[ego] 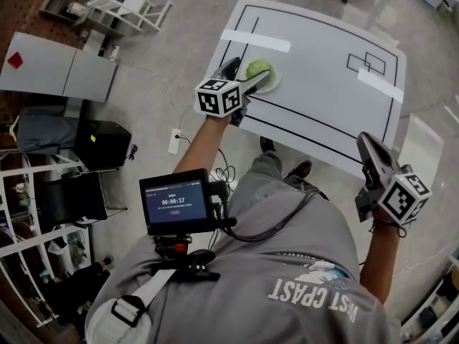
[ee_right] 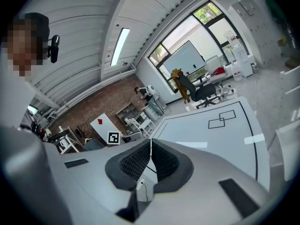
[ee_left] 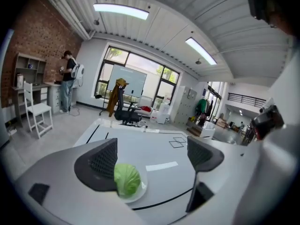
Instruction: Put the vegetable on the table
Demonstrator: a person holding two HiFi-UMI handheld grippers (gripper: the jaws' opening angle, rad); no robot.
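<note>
Left gripper [ego: 244,74] is out over the white table [ego: 323,99] with its jaws spread wide. In the left gripper view the gripper [ee_left: 152,144] has the green cabbage [ee_left: 127,180] showing in the gap, tucked close by one jaw and well apart from the other. Nothing is pinched, and I can't tell whether that near jaw touches the leaves.

The cabbage [ego: 259,69] sits on a small white plate [ego: 273,86], and the plate stands on the table towards its far left, just inside the black outline.

Right gripper [ego: 367,143] hangs back at the table's near right edge. In its own view the gripper [ee_right: 150,146] has its jaws pressed together with nothing between them.

Which step? My read is that it fits two. Either the open jaws are closing in to lift the cabbage off the plate onto the bare tabletop, or they have let it go and it already rests on the table by way of the plate. Either way, the left gripper has to work around a round, leafy head on a shallow plate [ee_left: 141,191] that could slide.

The count: one cabbage, one plate, one table, two grippers, and two strips of white tape [ego: 254,40] on the tabletop.
</note>
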